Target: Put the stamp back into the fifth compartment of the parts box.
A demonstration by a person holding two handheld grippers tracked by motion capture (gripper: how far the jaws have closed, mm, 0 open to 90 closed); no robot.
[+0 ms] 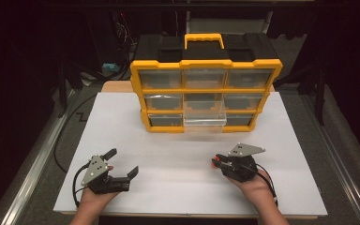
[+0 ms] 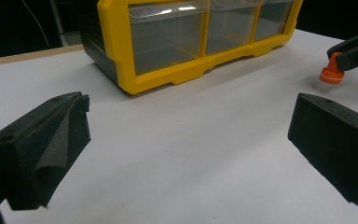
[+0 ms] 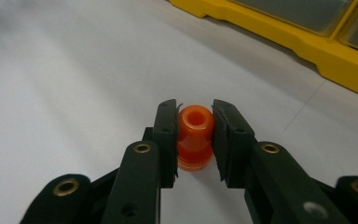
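Orange piece: one small orange plastic part point(image 3: 195, 136), spool-shaped with a hole in its top, pinched between the black jaws of the right gripper point(image 3: 195, 140), whose pads press on both of its sides.
Where the piece is: just above the white board point(image 1: 178, 183), in front of the right hand point(image 1: 251, 185), on the near right part of the table; from the left gripper view it shows at the far right edge point(image 2: 332, 73).
Left gripper: the left gripper point(image 1: 122, 164) has its jaws spread wide with nothing between them, resting low on the near left of the board, well apart from the right one.
Grippers counted: two, one in each hand.
Container: one yellow and black organiser box point(image 1: 206, 65) with a carry handle, standing upright at the far side of the board.
Drawers counted: nine clear drawers in three rows of three.
Open drawer: one, the bottom middle drawer point(image 1: 205, 121), pulled out toward the person.
Drawer contents: through the clear fronts I cannot tell what is inside.
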